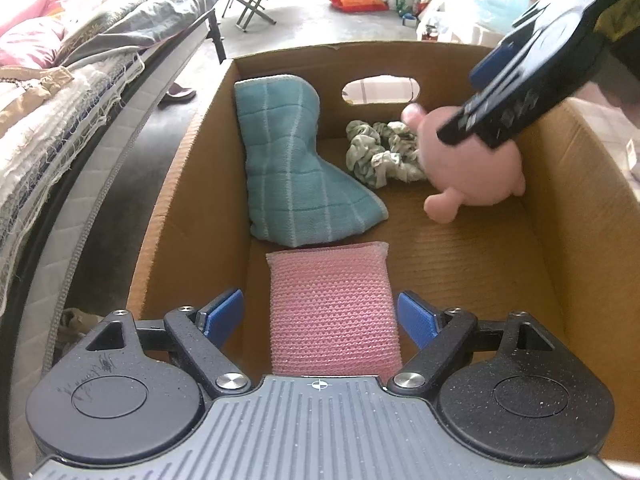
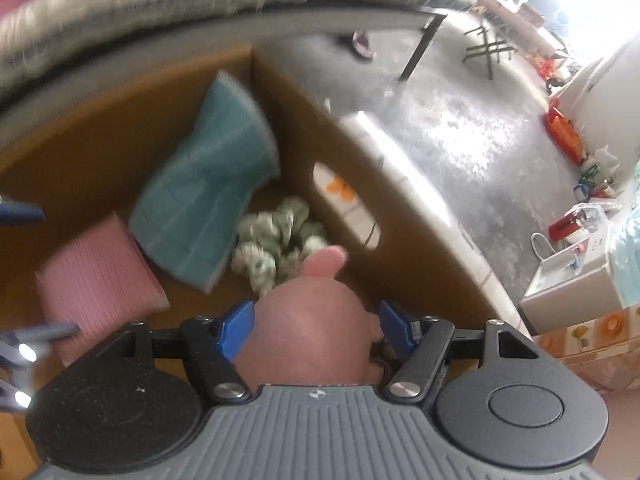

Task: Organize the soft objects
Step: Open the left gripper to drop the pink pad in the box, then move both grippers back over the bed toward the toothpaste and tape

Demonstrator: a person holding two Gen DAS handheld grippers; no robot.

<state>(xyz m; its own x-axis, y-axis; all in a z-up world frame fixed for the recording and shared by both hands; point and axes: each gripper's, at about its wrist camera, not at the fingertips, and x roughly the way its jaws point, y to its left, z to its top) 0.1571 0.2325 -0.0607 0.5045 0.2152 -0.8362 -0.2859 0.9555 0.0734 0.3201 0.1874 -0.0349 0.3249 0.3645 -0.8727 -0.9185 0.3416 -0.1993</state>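
Down low, the left claw point(image 1: 320, 320) hangs open over the pink sponge point(image 1: 332, 312), which lies flat in the box point(image 1: 560, 240), so it looks let go. Past it, the towel point(image 1: 288, 168) leans in a corner beside the scrunchie point(image 1: 380, 152), and the right claw point(image 2: 316, 328) squeezes a pink toy point(image 1: 472, 168) just above the bottom, probably to drop it beside them.

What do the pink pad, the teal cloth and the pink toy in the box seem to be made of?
Pink pad: probably a sponge in knitted mesh, by its netted, bumpy surface. Teal cloth: soft woven or microfibre fabric, matte, with pale grid lines. Pink toy, held in the right tongs: smooth, slightly glossy, maybe soft rubber or foam; uncertain.
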